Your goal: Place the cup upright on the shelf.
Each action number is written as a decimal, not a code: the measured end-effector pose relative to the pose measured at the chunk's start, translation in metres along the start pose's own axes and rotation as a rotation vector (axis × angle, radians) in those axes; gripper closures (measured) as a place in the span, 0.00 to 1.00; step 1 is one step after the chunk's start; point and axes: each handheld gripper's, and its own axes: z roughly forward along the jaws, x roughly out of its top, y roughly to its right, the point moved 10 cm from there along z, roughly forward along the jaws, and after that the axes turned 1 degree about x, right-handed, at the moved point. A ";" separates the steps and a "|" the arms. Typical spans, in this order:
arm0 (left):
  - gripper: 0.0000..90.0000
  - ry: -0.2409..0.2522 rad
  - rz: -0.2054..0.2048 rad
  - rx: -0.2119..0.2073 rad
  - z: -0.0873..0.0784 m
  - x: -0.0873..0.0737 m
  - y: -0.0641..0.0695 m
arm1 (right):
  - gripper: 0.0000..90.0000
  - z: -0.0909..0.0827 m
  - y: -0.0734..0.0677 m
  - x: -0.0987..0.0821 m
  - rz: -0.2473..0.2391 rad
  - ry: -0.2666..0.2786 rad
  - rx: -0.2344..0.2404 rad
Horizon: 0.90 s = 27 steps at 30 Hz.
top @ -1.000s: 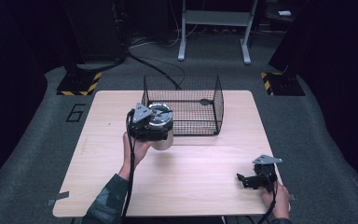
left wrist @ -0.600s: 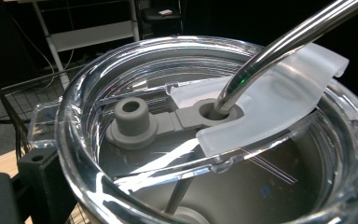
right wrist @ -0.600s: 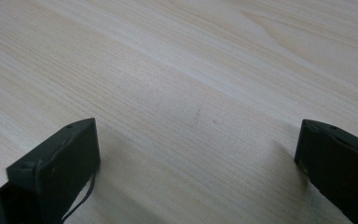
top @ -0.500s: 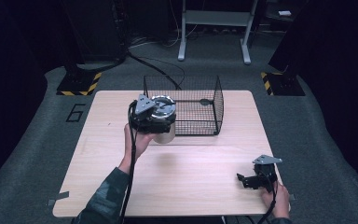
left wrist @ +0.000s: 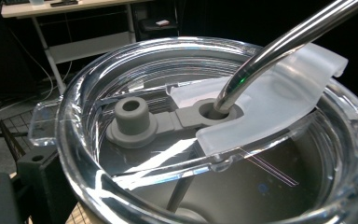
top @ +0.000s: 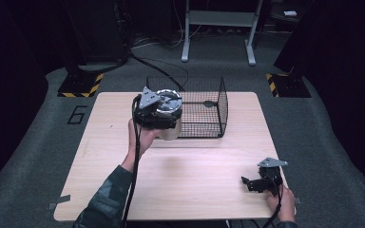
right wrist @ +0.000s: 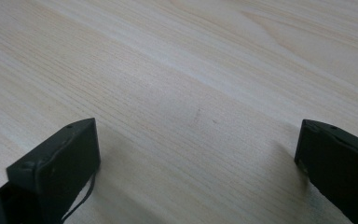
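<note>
A cream tumbler (top: 172,131) with a clear lid (left wrist: 81,100) is held above the table, just in front of the black wire basket (top: 204,108). My left gripper (top: 155,117) is shut on the tumbler's side from the left. Up close, a metal straw (left wrist: 279,46) passes through the lid's slot beside a grey plug (left wrist: 130,119). My right gripper (top: 260,180) rests on the table near the front right corner. Its jaws stand wide apart and open (right wrist: 196,154), with bare wood between them.
The light wooden table (top: 195,190) has free room across its middle and front. The basket stands at the back centre with its top open. Beyond the table are dark carpet, cables and a white metal stand (top: 218,19).
My left gripper has carried the tumbler a little farther away and to the right, closer to the basket. The right gripper has stayed put.
</note>
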 end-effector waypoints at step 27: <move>0.04 -0.005 0.023 0.018 0.030 0.039 -0.007 | 0.00 0.000 0.000 0.000 0.000 0.000 0.000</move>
